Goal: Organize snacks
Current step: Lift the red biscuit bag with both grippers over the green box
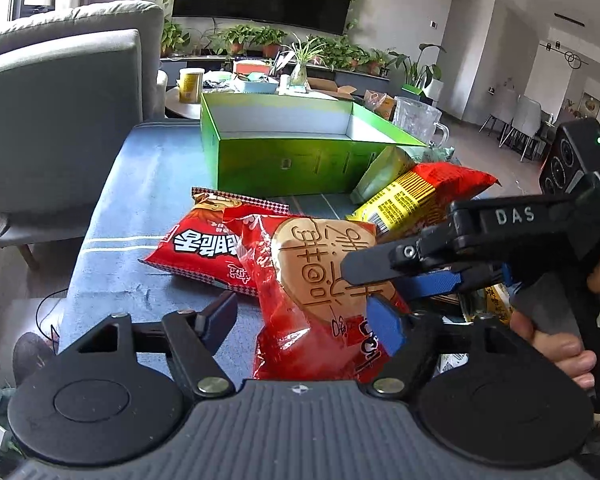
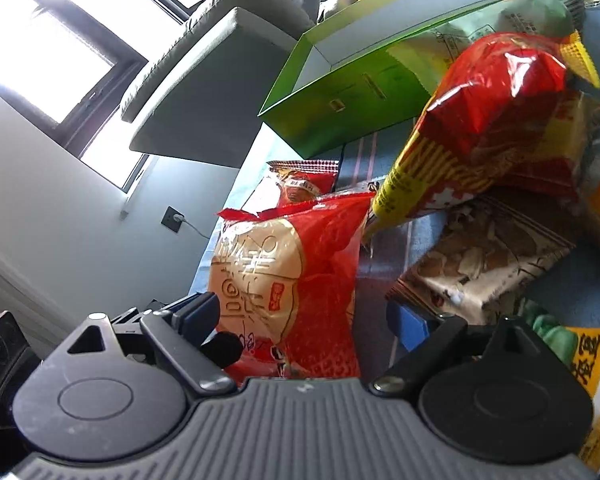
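From the left wrist, the big green cardboard box (image 1: 300,148) is seen empty; nothing has been put away. The left gripper (image 1: 304,320) is spread around the red crinkly snack bag (image 1: 320,304).

From the right wrist, the right gripper (image 2: 304,320) is spread around that bag. Other bags are left on the blue cloth-covered table (image 2: 572,280).

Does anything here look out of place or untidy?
Yes. The green box is empty, while the snack bags lie in a loose heap on the blue table. One red-and-yellow bag leans tilted on other bags. Nothing looks torn or spilled.
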Demonstrator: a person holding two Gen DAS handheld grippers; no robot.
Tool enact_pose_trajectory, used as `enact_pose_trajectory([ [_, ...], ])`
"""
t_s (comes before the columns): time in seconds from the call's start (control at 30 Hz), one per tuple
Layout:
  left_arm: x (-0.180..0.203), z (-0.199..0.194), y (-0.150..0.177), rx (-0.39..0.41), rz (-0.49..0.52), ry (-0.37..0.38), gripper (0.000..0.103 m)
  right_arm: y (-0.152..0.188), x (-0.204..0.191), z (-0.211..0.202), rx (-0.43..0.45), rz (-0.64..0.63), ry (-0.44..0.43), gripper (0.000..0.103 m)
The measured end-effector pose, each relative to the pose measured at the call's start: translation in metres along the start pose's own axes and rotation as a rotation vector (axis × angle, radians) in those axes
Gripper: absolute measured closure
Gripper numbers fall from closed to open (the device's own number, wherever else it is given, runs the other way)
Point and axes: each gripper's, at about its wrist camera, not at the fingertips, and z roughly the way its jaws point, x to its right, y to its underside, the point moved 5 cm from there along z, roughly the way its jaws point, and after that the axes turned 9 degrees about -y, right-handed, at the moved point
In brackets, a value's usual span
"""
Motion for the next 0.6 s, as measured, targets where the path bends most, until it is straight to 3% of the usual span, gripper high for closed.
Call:
enact_pose_trajectory([
  [0.47,0.007,0.022,0.002,-0.034,-0.004,0.029,0.034,0.005,-0.013,0.010,-0.032,-0.010,-0.024,0.019],
  [0.6,0.011,0.032,0.003,-0.031,-0.001,0.057,0.031,0.003,-0.018,0.021,-0.033,-0.032,0.021,0.019],
])
